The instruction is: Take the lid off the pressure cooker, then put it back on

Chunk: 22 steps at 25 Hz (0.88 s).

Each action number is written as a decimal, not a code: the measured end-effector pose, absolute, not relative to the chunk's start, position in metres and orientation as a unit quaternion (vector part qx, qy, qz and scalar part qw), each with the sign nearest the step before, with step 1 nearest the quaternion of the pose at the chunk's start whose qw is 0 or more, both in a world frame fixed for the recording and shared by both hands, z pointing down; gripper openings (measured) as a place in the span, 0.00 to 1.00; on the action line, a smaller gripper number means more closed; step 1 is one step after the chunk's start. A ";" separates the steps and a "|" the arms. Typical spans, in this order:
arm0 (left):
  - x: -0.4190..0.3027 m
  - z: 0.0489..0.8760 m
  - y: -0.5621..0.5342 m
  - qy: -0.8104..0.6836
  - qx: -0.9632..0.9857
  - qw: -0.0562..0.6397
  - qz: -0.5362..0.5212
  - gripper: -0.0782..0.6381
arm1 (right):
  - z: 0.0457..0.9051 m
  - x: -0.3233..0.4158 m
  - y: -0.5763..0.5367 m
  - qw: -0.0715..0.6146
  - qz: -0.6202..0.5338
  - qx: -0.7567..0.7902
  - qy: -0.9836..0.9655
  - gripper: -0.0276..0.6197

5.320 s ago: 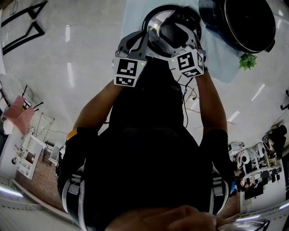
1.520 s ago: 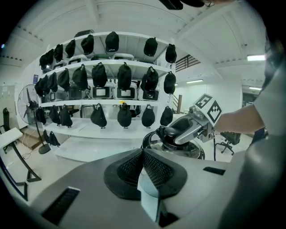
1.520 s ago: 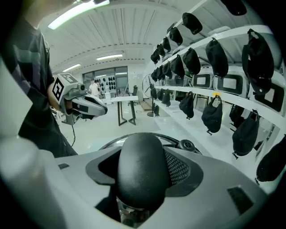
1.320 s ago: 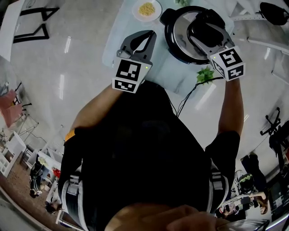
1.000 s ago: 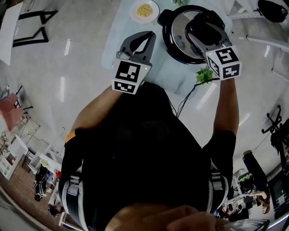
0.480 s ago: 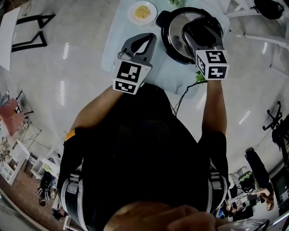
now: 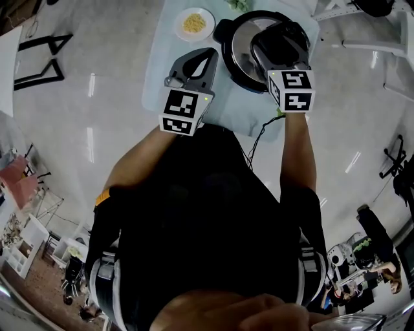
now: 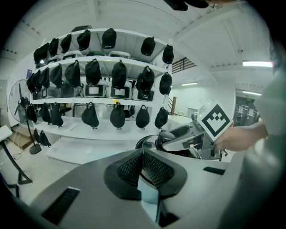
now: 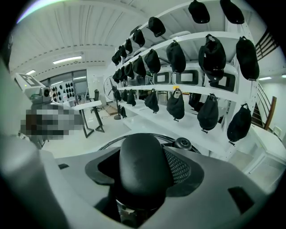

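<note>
The pressure cooker stands on the pale table, and its steel lid lies on top of it. My right gripper is shut on the lid's black handle. In the right gripper view this handle fills the gap between the jaws of the right gripper, with the lid's rim and valve beyond. My left gripper hovers shut and empty to the left of the cooker. In its own view the left gripper shows closed pads, and the cooker stands beyond them.
A white plate of yellow food sits at the table's far left, and a green plant behind the cooker. A cable hangs off the table's near edge. Shelves of black caps line the wall.
Several seconds ago the lid was held close to the body, off the pot; now it sits on the cooker. Over the last second the right gripper swung leftward round the lid, still on the handle.
</note>
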<state>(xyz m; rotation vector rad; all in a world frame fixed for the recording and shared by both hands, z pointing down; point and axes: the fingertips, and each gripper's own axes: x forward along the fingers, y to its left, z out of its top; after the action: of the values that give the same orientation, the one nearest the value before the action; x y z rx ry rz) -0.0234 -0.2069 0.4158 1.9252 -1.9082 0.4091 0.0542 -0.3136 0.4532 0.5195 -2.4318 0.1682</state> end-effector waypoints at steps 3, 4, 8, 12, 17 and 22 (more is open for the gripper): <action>-0.021 0.416 -0.209 -0.681 0.689 0.198 0.148 0.13 | 0.453 0.055 -0.314 0.319 0.073 0.209 -0.921 0.51; -0.020 0.417 -0.210 -0.680 0.690 0.198 0.148 0.13 | 0.454 0.055 -0.314 0.318 0.072 0.211 -0.921 0.51; -0.017 0.416 -0.211 -0.674 0.696 0.197 0.150 0.13 | 0.455 0.054 -0.315 0.317 0.067 0.212 -0.922 0.51; -0.012 0.413 -0.212 -0.665 0.706 0.194 0.148 0.13 | 0.453 0.054 -0.313 0.313 0.059 0.205 -0.926 0.51; -0.008 0.403 -0.212 -0.654 0.720 0.181 0.147 0.13 | 0.448 0.060 -0.307 0.321 0.056 0.208 -0.922 0.53; -0.007 0.388 -0.204 -0.639 0.738 0.164 0.141 0.13 | 0.417 0.082 -0.296 0.296 0.039 0.271 -0.915 0.54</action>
<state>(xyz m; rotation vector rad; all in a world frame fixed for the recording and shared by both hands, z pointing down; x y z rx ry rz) -0.0066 -0.2041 0.3875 2.1041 -1.8231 0.4009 0.0817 -0.2963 0.4166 0.7208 -2.4331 0.1043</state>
